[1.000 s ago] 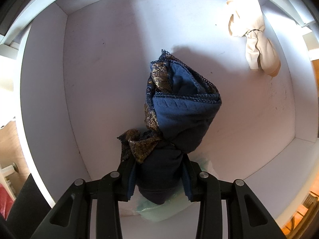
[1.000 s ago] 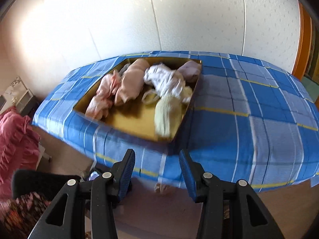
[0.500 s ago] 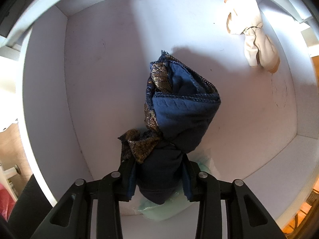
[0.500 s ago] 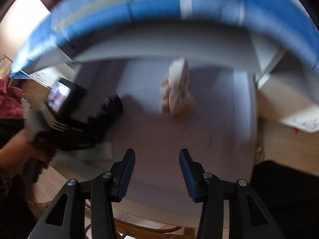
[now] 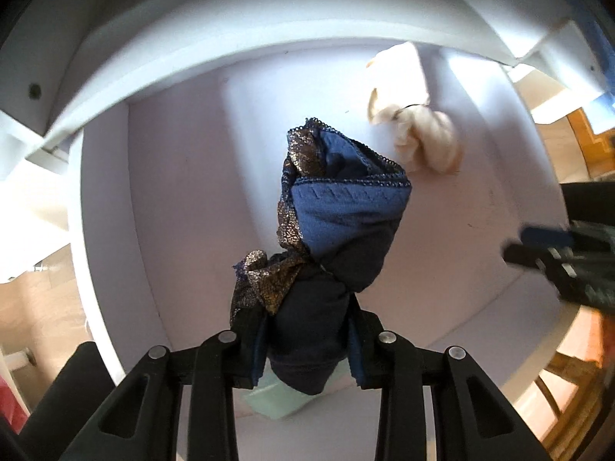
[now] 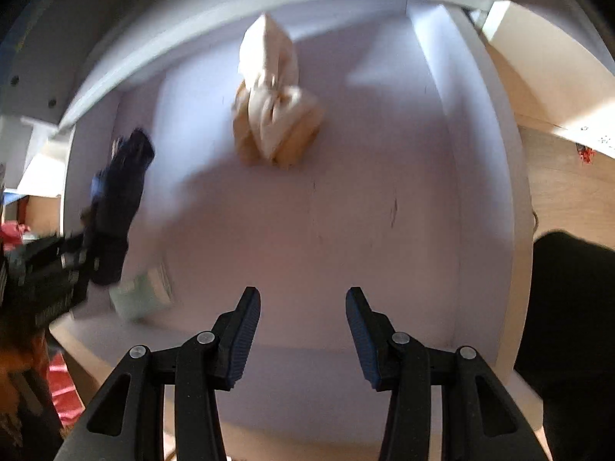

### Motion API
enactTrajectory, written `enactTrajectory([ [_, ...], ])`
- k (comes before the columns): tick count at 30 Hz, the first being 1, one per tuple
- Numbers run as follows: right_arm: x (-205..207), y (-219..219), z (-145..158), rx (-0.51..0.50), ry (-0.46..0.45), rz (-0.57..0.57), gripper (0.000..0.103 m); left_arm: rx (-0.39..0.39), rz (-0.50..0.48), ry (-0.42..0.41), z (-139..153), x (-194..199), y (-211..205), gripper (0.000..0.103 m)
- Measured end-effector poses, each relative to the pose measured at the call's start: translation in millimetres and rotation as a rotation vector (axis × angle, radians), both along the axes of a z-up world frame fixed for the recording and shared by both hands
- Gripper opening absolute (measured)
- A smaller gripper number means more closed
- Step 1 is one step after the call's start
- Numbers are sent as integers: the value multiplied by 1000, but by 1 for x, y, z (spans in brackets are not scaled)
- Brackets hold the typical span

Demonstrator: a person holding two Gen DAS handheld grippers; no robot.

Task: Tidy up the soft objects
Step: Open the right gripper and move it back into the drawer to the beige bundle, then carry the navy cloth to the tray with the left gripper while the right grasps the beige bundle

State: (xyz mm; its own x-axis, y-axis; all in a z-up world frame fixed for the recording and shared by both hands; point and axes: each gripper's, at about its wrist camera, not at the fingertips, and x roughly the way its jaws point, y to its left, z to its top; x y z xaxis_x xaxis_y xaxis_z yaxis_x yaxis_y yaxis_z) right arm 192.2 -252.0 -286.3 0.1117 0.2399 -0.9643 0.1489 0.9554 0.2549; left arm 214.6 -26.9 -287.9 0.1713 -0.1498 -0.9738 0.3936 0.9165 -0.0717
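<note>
Clearly we have the navy bundle [image 5: 338, 226] clamped in our left gripper [image 5: 307, 349], its 2 pads pressing the dark lower end while the blue, lace-edged upper part with gold-flecked trim stands up over the white drawer [image 5: 153, 176]. Our right gripper [image 6: 303, 330] hangs above the same drawer with its jaws apart and nothing between them. Beneath the navy bundle lies a pale green folded piece [image 6: 140, 296], and near the far wall sits a cream knotted bundle [image 6: 275, 115], well apart from both.

We judge the navy bundle light, soft and floppy (it sags around its knot), so a hold low on the thick rolled part, as now, seems safest; the lace edge would likely slip or stretch. The cream one looks best taken at its tied waist.
</note>
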Motion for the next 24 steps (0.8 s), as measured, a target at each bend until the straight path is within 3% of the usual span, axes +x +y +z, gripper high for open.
enactTrajectory([
  [14, 62, 10, -6, -28, -147, 43, 51, -8, -61, -106, 51, -42, 1, 34],
  [24, 114, 22, -24, -86, -149, 41, 51, -115, -152, -225, 105, -68, -3, 34],
])
